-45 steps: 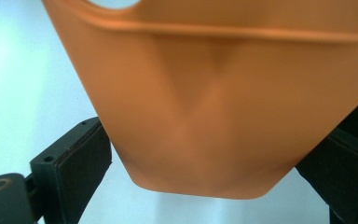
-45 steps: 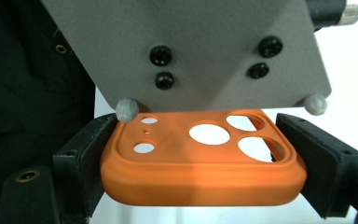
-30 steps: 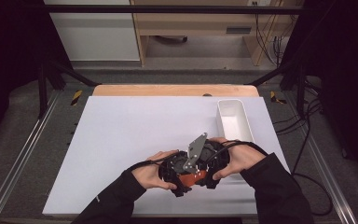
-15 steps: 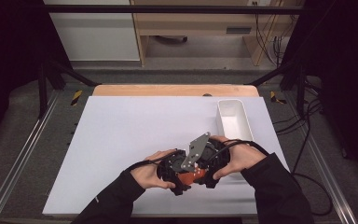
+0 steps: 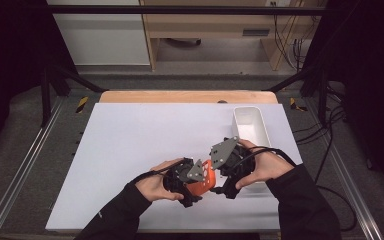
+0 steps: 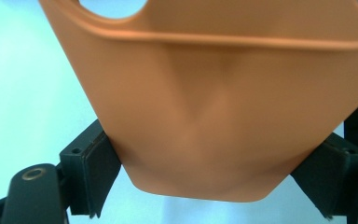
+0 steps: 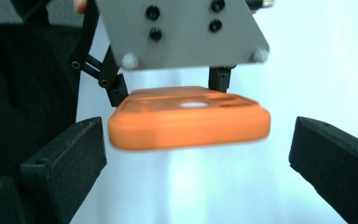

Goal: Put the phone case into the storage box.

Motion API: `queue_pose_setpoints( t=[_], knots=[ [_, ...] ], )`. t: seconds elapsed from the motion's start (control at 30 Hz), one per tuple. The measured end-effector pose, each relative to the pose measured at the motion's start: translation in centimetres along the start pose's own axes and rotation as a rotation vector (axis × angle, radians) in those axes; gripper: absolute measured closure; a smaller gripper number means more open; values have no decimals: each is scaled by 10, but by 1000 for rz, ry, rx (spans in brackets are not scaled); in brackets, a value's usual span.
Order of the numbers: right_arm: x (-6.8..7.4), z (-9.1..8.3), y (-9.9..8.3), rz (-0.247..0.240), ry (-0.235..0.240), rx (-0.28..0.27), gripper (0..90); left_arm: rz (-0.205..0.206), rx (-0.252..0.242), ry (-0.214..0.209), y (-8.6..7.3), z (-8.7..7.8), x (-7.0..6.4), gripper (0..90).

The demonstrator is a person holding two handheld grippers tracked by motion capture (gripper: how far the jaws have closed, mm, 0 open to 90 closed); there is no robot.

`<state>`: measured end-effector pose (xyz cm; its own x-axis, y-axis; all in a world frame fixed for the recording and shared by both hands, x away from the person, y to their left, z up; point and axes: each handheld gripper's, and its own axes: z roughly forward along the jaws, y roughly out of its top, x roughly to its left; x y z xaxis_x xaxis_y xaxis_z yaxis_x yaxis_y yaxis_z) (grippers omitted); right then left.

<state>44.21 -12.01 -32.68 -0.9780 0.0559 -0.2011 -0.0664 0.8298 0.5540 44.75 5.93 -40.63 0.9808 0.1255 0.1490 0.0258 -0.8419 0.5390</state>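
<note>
Near the front edge of the worktop [image 5: 130, 135], an orange phone case [image 5: 202, 181] hung above the surface, clamped across one end by the left gripper [image 6: 205, 182]. Right gripper [image 7: 198, 158] spread wide, its jaws either side of the case's free end, not touching it. Case looked light, rubbery, thin-walled; it would likely flex under a pinch. Best hold judged to be across the thick side rims, away from the camera cutout. White bin [image 5: 248, 131] at the right edge; its visible part appeared empty.

white bin [image 5: 250, 129] on white tabletop [image 5: 130, 140].
</note>
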Motion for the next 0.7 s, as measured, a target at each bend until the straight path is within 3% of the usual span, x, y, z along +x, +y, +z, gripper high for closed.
queue_pose_setpoints(
  t=[0.13,0.47,0.7],
  knots=[
    [-1,-6,-5,19,1,-58,35,-19,-32,9,-4,-4,2,155],
    [-2,-8,-17,57,-14,-108,25,-70,-157,4,-19,-13,4,155],
    [0,-5,-23,72,-21,-134,24,-101,-219,9,-31,-15,4,155]
  ],
)
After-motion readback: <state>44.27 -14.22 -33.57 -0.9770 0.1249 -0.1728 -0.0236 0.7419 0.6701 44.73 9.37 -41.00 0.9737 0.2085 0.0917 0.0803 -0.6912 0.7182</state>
